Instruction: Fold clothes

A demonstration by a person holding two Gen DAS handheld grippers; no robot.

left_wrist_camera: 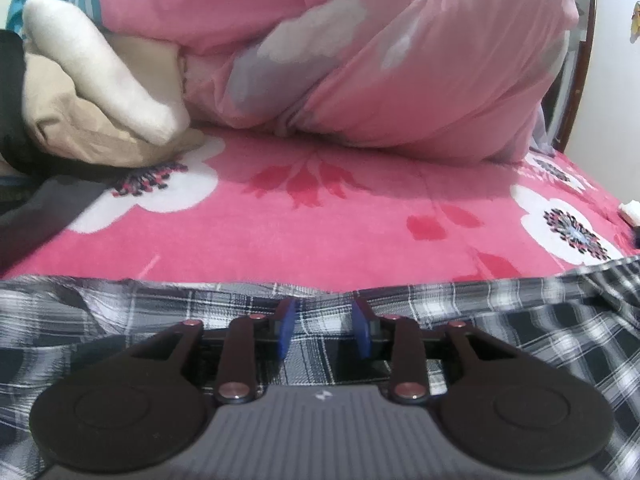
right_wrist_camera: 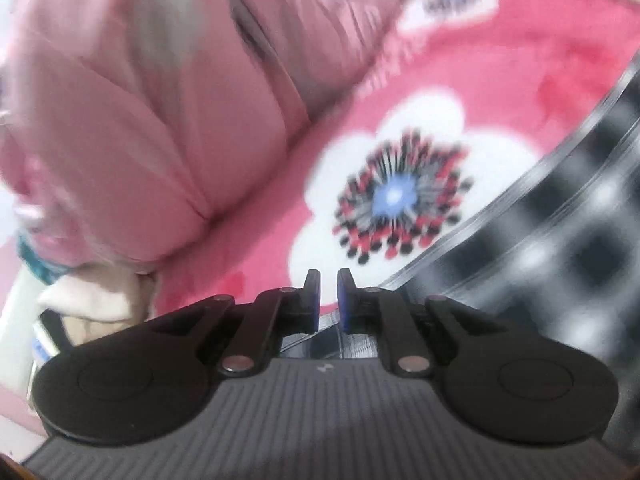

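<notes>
A bed (left_wrist_camera: 320,216) with a pink flowered blanket, a bunched pink quilt (left_wrist_camera: 360,60) behind, beside a white wall (left_wrist_camera: 612,92).

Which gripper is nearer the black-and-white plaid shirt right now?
Left. The left gripper sits directly over the black-and-white plaid shirt, jaws apart. The right gripper is beside its edge, over the pink floral blanket.
</notes>
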